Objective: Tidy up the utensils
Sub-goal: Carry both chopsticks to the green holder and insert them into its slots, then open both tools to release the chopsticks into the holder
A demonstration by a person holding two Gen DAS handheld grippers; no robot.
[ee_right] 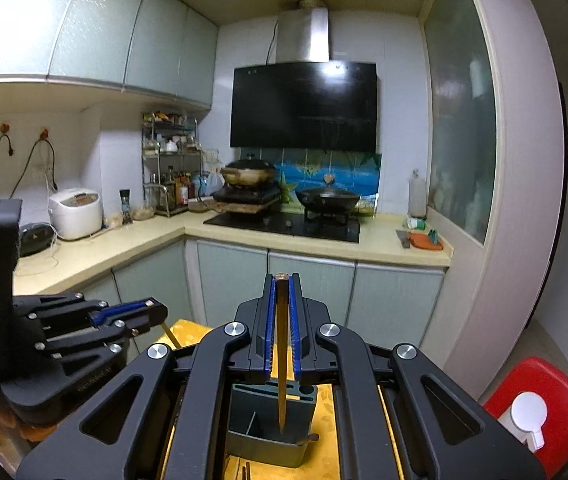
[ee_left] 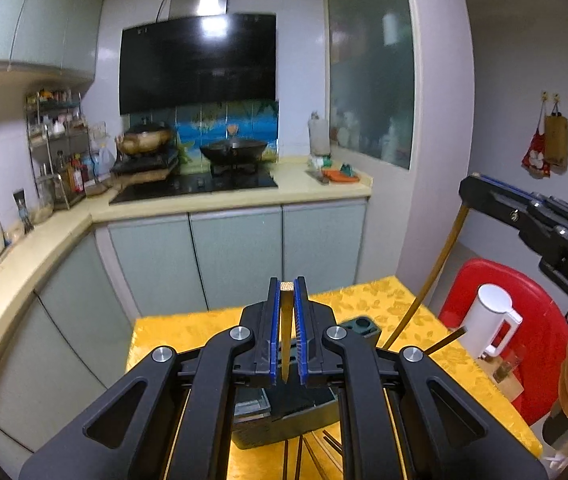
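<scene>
Kitchen with yellow tablecloth (ee_left: 364,300) in foreground. Left gripper (ee_left: 288,284) raised level, clamped on a chopstick (ee_left: 286,344) pointing down over grey utensil holder (ee_left: 284,420). Right gripper (ee_right: 282,280) likewise clamped on second chopstick (ee_right: 281,360), tip inside holder (ee_right: 272,432). More chopsticks (ee_left: 304,456) flat on cloth, cut off at frame bottom; holder largely hidden behind fingers.

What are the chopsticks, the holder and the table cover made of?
Chopstick in the left hand-held gripper: probably wood or bamboo, dark glossy sides, pale raw-looking end. The right hand-held gripper holds a similar chopstick. Utensil holder: matte grey-green, likely moulded plastic. Tablecloth: yellow floral pattern, sheen suggests satin-like fabric or vinyl.
</scene>
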